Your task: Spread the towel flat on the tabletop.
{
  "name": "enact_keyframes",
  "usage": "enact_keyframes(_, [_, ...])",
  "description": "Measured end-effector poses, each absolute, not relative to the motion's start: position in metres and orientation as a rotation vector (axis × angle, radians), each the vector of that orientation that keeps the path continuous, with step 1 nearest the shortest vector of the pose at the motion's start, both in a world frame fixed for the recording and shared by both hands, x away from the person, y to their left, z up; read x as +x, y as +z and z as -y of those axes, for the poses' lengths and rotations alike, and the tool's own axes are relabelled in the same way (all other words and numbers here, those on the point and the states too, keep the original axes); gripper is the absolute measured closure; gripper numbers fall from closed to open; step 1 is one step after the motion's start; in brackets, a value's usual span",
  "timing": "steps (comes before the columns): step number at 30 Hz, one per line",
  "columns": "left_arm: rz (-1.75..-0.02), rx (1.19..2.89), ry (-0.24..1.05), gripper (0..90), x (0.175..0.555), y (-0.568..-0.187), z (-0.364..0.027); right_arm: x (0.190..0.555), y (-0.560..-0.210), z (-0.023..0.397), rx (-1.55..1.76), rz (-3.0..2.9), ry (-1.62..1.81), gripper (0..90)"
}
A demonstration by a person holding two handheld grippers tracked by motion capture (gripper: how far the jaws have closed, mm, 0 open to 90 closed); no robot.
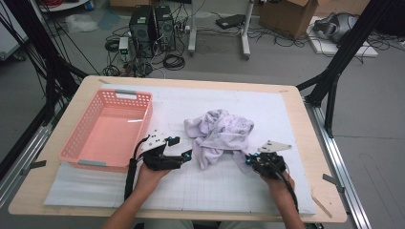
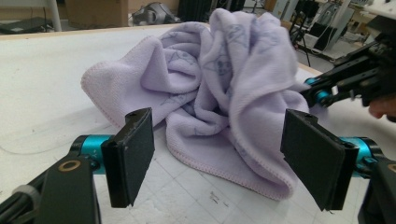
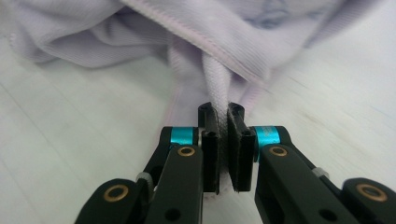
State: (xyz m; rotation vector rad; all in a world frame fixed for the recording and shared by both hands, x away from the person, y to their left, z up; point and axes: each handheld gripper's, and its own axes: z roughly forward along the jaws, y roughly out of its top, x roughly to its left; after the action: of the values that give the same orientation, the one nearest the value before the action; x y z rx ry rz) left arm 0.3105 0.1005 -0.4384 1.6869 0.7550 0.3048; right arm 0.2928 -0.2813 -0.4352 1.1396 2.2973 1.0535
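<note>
On the table, one towel [image 1: 219, 133]: right tongs [image 3: 223, 140] pinch its edge; left tongs [image 2: 219, 158] gape, seemingly empty.

Left gripper [image 2: 219, 158] jaws gape before the crumpled lilac towel [image 2: 210, 93].

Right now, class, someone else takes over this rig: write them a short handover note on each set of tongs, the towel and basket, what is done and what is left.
Right tongs: shut on a fold at the towel's near edge.
Left tongs: open, aimed at the towel, not touching it.
Towel: crumpled in a heap mid-table, on the white mat.
Basket: pink, at the left of the mat, nothing in it.
Done: one edge gripped.
Left: probably grip a second point with the left tongs, then spread, fold or move the towel, perhaps to the basket.
</note>
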Motion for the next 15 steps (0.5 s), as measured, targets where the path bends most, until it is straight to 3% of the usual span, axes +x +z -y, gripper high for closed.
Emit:
enact_keyframes(4, [-0.754,1.685,0.304,27.6,0.310,-0.439,-0.100,0.278,-0.431,0.323,1.228,-2.213,1.031,85.5])
enact_keyframes(10, [-0.757,1.691,0.303,28.4,0.310,-0.439,-0.099,0.263,-0.430,0.351,1.278,-2.195,0.930,84.9])
enact_keyframes(12, [-0.755,1.691,0.303,28.7,0.310,-0.439,-0.099,0.260,-0.428,0.353,1.278,-2.200,0.939,80.2])
enact_keyframes(14, [-0.759,1.693,0.302,29.0,0.311,-0.440,-0.099,0.255,-0.415,0.354,1.261,-2.127,1.032,58.5])
enact_keyframes(15, [-0.759,1.694,0.301,29.0,0.311,-0.440,-0.098,0.255,-0.410,0.353,1.259,-2.090,1.080,52.2])
